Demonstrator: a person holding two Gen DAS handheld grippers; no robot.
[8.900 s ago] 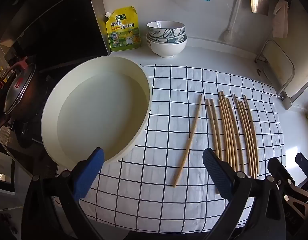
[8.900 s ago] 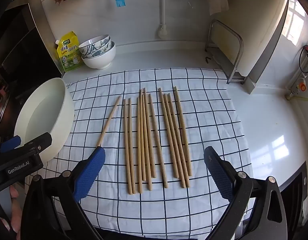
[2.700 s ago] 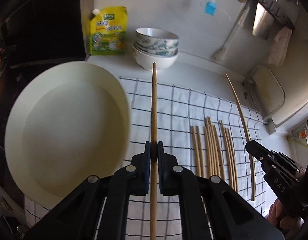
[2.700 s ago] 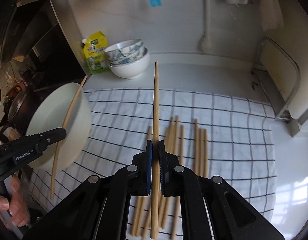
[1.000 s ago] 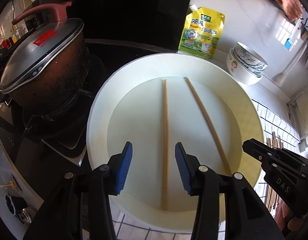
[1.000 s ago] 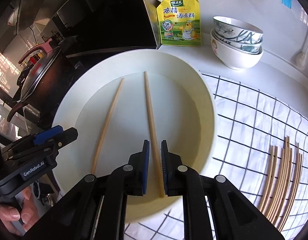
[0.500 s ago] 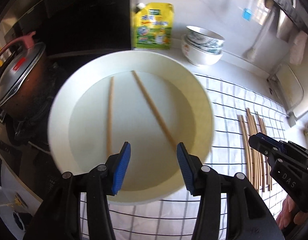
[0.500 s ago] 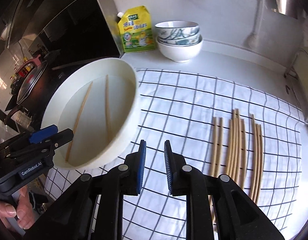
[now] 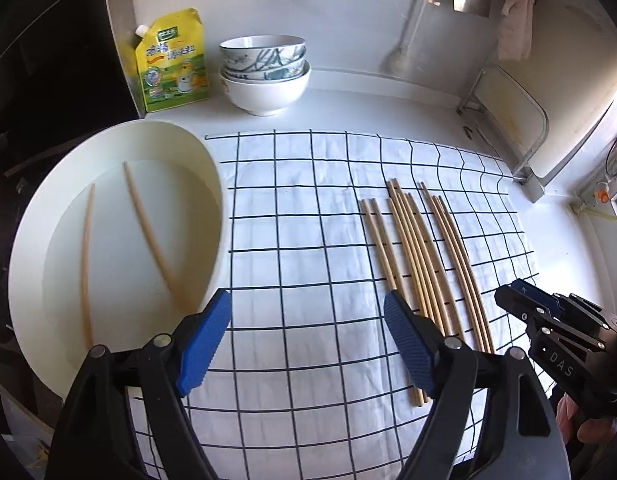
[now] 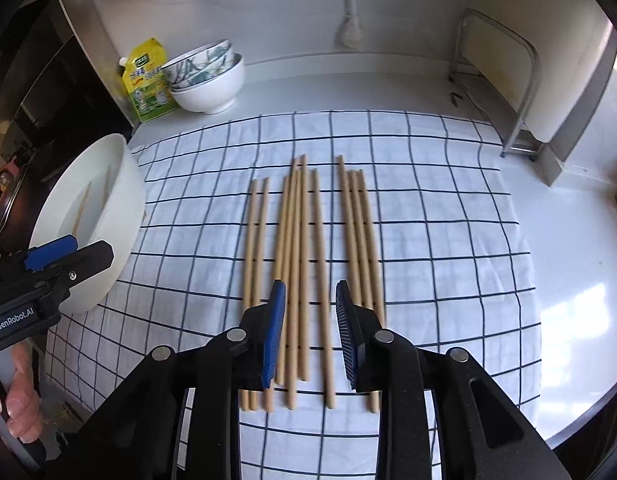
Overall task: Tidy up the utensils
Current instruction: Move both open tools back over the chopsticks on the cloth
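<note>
With two chopsticks (image 9: pixel 148 236) already in the basin (image 9: pixel 24 240) at nine o'clock, both empty, opening claws, left (image 9: pixel 308 340) and right (image 10: pixel 310 332), should each straddle one outermost stick of the row (image 10: pixel 308 272) on the cloth (image 10: pixel 428 240) at twelve o'clock.

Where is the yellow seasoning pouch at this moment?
In the left wrist view the yellow seasoning pouch stands at the back of the counter against the wall, just left of the stacked bowls and behind the white basin.

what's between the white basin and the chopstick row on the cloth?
Nothing: in the left wrist view only bare checked cloth lies between the white basin and the chopstick row.
</note>
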